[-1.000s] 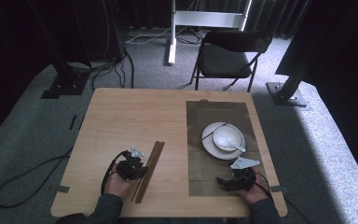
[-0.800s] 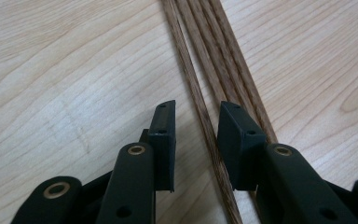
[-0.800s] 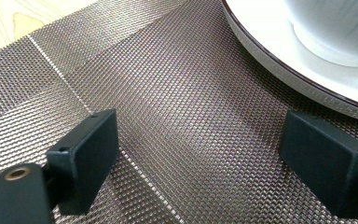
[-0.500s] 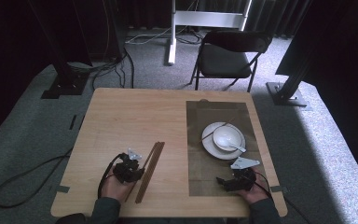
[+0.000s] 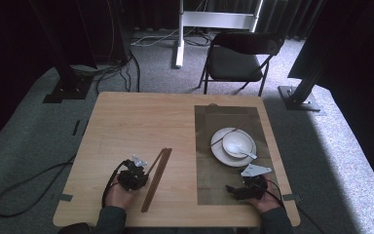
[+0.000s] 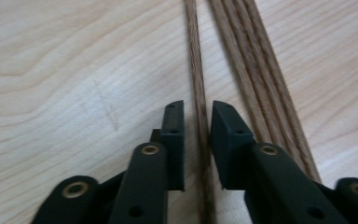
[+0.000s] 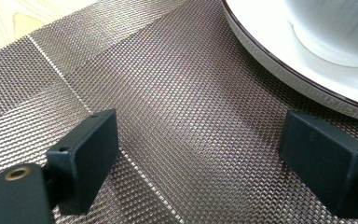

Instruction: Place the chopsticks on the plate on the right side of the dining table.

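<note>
On the left of the surface point(image 5: 126, 122), the left gripper point(image 5: 135, 171) sits low over a bundle of wooden chopsticks point(image 5: 157, 178) that lies on the bare wood, running from near the front edge up towards the middle. In the left gripper view, one stick point(image 6: 196, 93) lies a little apart from the other sticks point(image 6: 256, 79), and the jaws stand on either side of it, nearly closed. A thin gap shows on each side of the stick, so I cannot tell whether they are pinching it yet. The stick seems to lie flat on the surface, not lifted.

Right of the chopsticks lies a dark woven mat point(image 5: 224, 185). On its far half sits a white plate point(image 5: 219, 151) with a white bowl point(image 5: 237, 142) on it, and a spoon point(image 5: 246, 154) rests across the bowl's near side.

At the near right, the right gripper point(image 5: 231, 189) rests low on the mat, short of the plate. In the right gripper view its jaws stand wide apart with nothing between them, and the plate's rim point(image 7: 270, 65) is just ahead.

As a judgement, this looks like setting a place. The mat, plate, bowl and spoon are already laid. The chopsticks are all off the mat, so what remains is to close on the single stick, lift it, carry it across to the mat beside the plate, and probably fetch its mate.
</note>
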{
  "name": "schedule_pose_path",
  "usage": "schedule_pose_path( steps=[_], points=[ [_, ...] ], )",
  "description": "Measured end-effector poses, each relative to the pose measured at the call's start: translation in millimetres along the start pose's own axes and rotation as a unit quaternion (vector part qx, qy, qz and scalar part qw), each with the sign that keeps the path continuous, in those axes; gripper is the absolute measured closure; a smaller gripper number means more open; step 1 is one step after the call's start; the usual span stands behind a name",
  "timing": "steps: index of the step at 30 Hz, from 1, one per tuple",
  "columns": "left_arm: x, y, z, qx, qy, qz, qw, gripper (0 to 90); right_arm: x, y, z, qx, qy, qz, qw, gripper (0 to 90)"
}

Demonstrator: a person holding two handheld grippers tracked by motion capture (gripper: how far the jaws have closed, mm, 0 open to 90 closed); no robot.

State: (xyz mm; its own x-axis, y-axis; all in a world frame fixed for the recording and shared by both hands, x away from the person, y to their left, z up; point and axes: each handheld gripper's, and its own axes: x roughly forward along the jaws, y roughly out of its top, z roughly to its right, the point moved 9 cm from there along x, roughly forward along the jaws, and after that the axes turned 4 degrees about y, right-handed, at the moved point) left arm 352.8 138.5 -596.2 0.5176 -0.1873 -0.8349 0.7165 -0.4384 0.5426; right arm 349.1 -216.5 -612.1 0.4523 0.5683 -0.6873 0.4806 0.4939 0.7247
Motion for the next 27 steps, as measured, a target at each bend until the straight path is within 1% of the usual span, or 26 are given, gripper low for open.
schedule_pose_path(
  steps=[2,7,16,18,22,27],
  points=[
    [0.5,0.8,0.5,-0.001,-0.002,-0.001,1.0,79.8,0.0,0.0,0.0,0.0,0.0,0.0,1.0,11.3],
    [3.7,4.7,-2.2,-0.012,-0.004,0.003,0.9999,84.1,0.0,0.0,0.0,0.0,0.0,0.0,1.0,11.3],
    [10.8,14.3,-8.3,-0.02,0.001,0.01,0.9997,84.7,0.0,0.0,0.1,-0.001,0.0,0.0,1.0,11.3],
    [11.9,15.7,-9.3,-0.021,0.0,0.011,0.9997,84.8,0.0,0.0,0.1,0.0,0.0,0.0,1.0,11.3],
    [13.9,17.8,-11.2,-0.031,-0.008,0.016,0.9994,84.9,0.0,0.0,0.0,0.0,0.0,0.0,1.0,11.4],
    [17.3,22.2,-14.2,-0.035,-0.013,0.02,0.9991,84.9,0.0,0.0,0.0,-0.001,0.0,0.0,1.0,11.3]
  ],
)
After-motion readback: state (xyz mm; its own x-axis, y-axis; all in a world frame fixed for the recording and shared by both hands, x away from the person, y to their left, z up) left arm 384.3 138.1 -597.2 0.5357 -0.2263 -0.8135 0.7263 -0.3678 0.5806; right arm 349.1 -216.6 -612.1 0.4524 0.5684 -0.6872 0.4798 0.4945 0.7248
